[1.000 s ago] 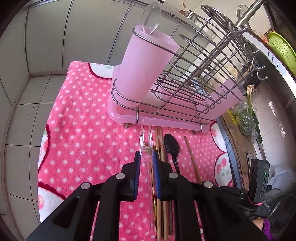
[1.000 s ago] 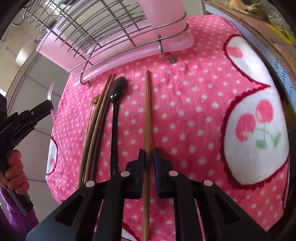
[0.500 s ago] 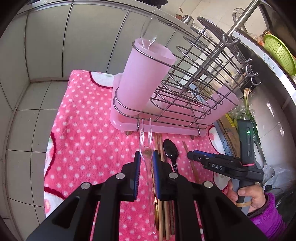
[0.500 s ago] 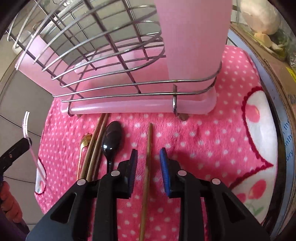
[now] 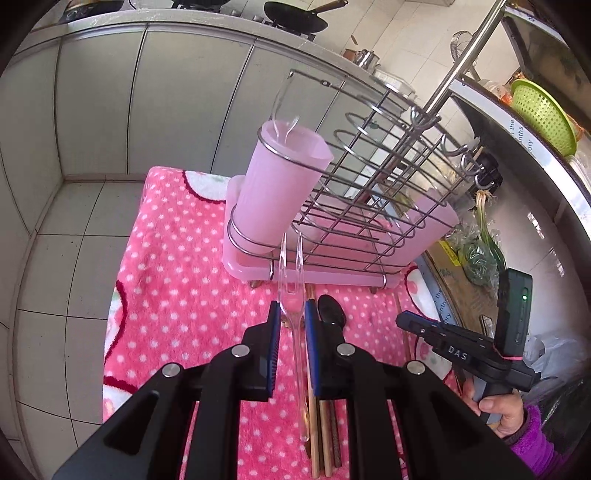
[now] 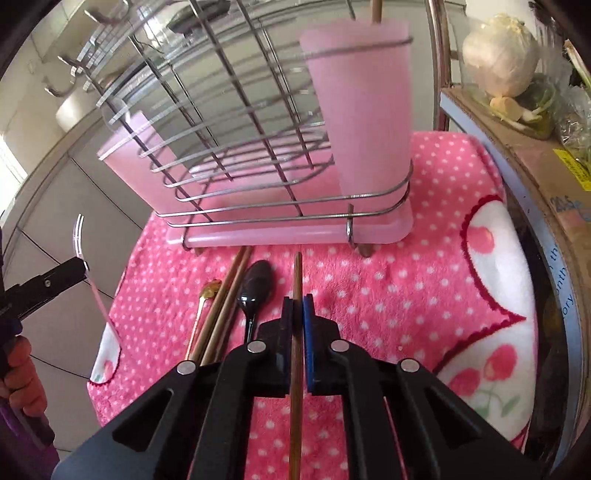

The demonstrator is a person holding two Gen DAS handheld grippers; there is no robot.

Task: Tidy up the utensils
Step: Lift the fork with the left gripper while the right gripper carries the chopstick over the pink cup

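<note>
My left gripper (image 5: pixel 290 314) is shut on a clear plastic fork (image 5: pixel 291 266), tines pointing toward the wire rack (image 5: pixel 369 192). The rack's left pink cup (image 5: pixel 280 184) holds a clear spoon (image 5: pixel 282 107). My right gripper (image 6: pixel 297 306) is shut on a single wooden chopstick (image 6: pixel 297 273), lifted off the pink dotted towel (image 6: pixel 406 295) and aimed at the rack's base. The right pink cup (image 6: pixel 365 110) holds a wooden stick (image 6: pixel 376 11). A black spoon (image 6: pixel 255 288), a pair of chopsticks (image 6: pixel 225 306) and a gold spoon (image 6: pixel 208 291) lie on the towel.
A cardboard box (image 6: pixel 535 177) with bagged vegetables borders the towel on the right. A green basket (image 5: pixel 543 114) sits on a steel counter beyond. Grey tiles (image 5: pixel 74 258) lie to the left of the towel. A person's hand (image 5: pixel 495 406) holds the right gripper.
The right gripper opened around the lone chopstick, then closed on it and rose with it. The left gripper rose with the fork, so the rack now sits lower in both views.
</note>
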